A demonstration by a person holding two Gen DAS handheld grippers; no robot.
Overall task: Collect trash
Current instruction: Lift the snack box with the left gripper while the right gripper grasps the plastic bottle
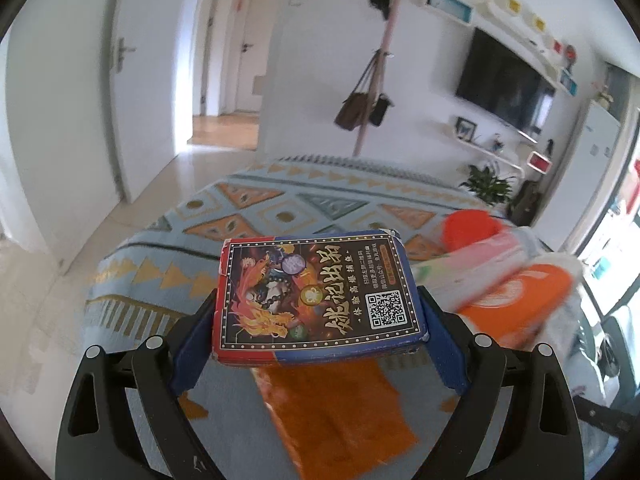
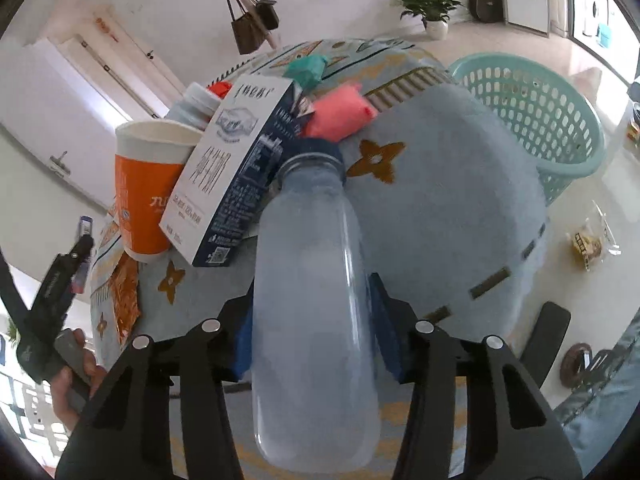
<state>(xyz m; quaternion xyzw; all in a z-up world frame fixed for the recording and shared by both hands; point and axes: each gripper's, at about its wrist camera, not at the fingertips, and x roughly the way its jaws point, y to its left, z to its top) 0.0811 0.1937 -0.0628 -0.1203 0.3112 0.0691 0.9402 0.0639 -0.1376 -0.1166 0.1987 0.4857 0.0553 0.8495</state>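
Observation:
My left gripper (image 1: 320, 312) is shut on a flat red-and-blue card box (image 1: 320, 296) with a QR code, held above the patterned tablecloth (image 1: 280, 208). My right gripper (image 2: 312, 312) is shut on a cloudy plastic bottle (image 2: 312, 280) with a dark blue cap, held over the table. On the table stand an orange paper cup (image 2: 148, 188), a white-and-navy milk carton (image 2: 232, 168), a white-capped bottle (image 2: 192, 104), a pink crumpled wad (image 2: 340, 114) and a teal wad (image 2: 308, 68). An orange wrapper (image 1: 340, 412) lies under the left gripper.
A mint-green plastic basket (image 2: 536, 120) stands on the floor beyond the table's right edge. A snack packet (image 2: 588, 244) lies on the floor. The orange cup (image 1: 520, 300) and carton (image 1: 472, 264) show blurred at right in the left wrist view. A coat stand (image 1: 380, 80) and potted plant (image 1: 488, 184) stand behind.

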